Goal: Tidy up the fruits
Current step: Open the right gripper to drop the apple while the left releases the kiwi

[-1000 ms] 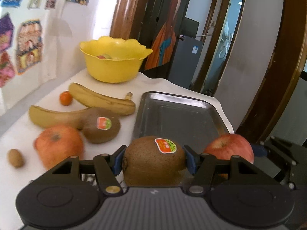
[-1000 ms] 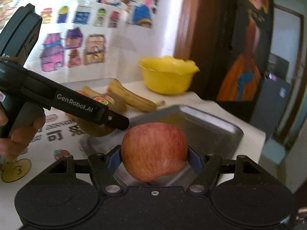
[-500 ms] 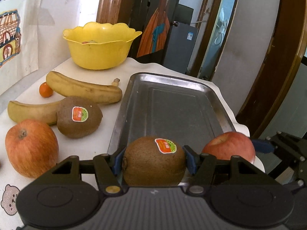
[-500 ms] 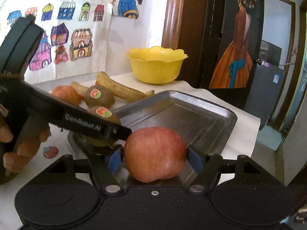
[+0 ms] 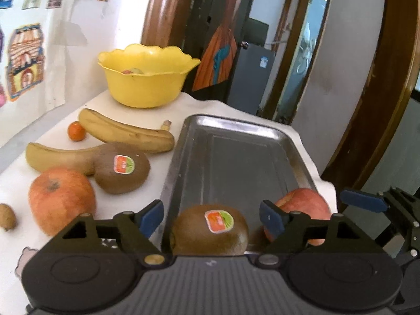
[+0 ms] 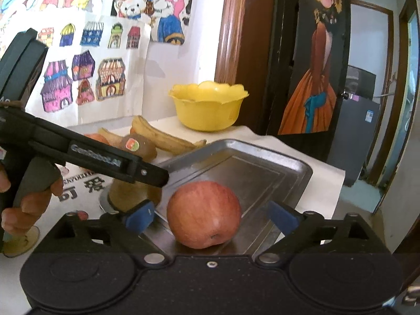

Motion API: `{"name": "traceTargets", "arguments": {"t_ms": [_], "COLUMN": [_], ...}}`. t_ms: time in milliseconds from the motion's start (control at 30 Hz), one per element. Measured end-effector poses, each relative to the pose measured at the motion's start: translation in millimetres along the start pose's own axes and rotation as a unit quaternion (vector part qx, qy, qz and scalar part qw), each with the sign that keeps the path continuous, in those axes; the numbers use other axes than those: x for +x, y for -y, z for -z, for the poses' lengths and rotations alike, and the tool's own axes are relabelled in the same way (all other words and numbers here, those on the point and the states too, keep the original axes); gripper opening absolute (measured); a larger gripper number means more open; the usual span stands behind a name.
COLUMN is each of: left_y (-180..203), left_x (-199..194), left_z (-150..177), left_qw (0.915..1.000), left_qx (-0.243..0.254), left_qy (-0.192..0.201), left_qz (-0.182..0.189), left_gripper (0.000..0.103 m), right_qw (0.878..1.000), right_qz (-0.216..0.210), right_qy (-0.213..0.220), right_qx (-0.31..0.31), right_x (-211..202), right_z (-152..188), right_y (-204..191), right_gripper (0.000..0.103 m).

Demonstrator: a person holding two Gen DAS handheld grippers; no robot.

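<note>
A brown kiwi with a sticker lies at the near end of the metal tray. My left gripper is open around it, pads apart from it. A red apple lies in the tray's near right corner and also shows in the left wrist view. My right gripper is open around the apple, not touching it. The left gripper's body crosses the right wrist view and hides most of the kiwi.
On the white table left of the tray lie a second kiwi, two bananas, another apple, a small orange fruit and a small brown fruit. A yellow bowl stands at the back. A wall with drawings is at left.
Both grippers have opened and let go: the kiwi and the red apple now rest in the tray. Both grippers have drawn back slightly.
</note>
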State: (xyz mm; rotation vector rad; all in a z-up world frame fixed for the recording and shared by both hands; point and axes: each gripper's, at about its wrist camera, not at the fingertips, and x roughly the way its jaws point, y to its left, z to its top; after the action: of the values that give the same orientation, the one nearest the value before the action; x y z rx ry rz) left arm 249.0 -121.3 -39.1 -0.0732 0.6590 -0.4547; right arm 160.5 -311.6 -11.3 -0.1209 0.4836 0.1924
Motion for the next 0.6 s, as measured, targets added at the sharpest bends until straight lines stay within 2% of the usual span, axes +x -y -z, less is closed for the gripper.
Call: {"name": "traceTargets", "arguments": {"t_ms": [67,167,400,600], "left_y": [-1.6,-5.1,-14.4,-28.9], "left_x": [-12.4,-36.3,-102.2,-156.1], "left_z": [0.5,1.3,7.3,21.5], "left_qw": [0.9999,0.9990,0.9943,0.9887], "left_qx": [-0.009,-0.019,-0.024,-0.030], "left_qy": [0.014,0.040,0.096,0.126], "left_qz": [-0.004,-0.010,-0.040,-0.075], "left_gripper": [0.096,0.101,0.102,0.102], "right_qw": [1.000,0.999,0.997,0.997], "right_qz": [0.006,0.015,0.024,0.021], "right_qy": [0.016,0.039,0.074,0.080], "right_qx": [0.001,0.003,0.002,0.008], "right_x": [-12.4,-32.3,-76.4,-101.2], "right_z": [-3.9,-11.9,-28.0,-32.5], "right_y": [-2.8,-8.5,-35.9,-67.7], "right_gripper": [0.101,0.102,0.102,0.102]}}
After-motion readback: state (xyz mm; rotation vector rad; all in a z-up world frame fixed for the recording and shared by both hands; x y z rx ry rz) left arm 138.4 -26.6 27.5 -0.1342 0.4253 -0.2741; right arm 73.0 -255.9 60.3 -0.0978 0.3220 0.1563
